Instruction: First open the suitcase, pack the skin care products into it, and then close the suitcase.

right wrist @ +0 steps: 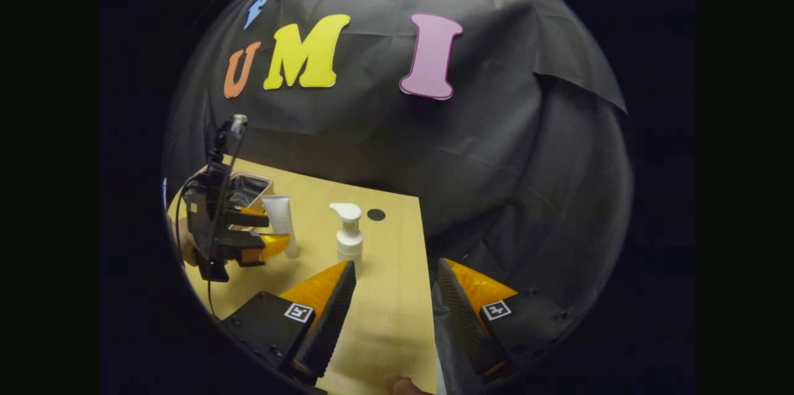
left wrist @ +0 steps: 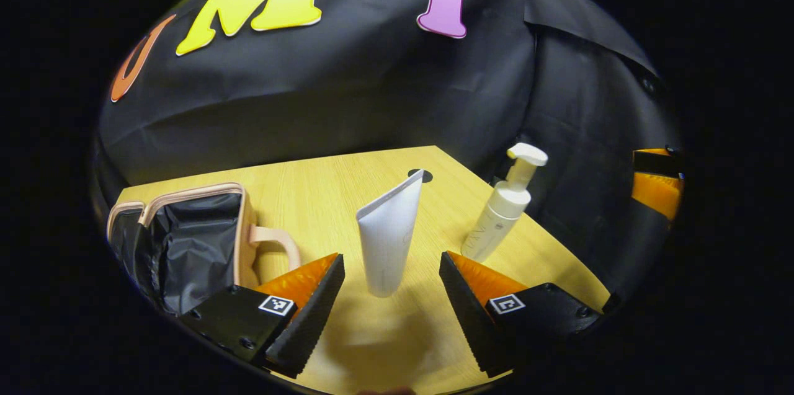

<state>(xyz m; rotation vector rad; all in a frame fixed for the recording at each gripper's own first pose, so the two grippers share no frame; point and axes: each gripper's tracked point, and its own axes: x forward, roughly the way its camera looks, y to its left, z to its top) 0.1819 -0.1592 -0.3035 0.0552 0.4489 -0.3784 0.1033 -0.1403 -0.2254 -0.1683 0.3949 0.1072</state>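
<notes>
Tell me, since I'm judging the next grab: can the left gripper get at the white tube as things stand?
Probably yes. The left gripper is open, and the upright white tube stands between its fingers with bare table around it; the pump bottle stands apart.

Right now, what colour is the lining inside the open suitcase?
Black, with a pale pink rim on the suitcase; the left gripper view shows it best.

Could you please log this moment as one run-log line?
suitcase: open | tube: upright, between open left gripper fingers, ungripped | pump bottle: on table | right gripper: open, empty
</notes>
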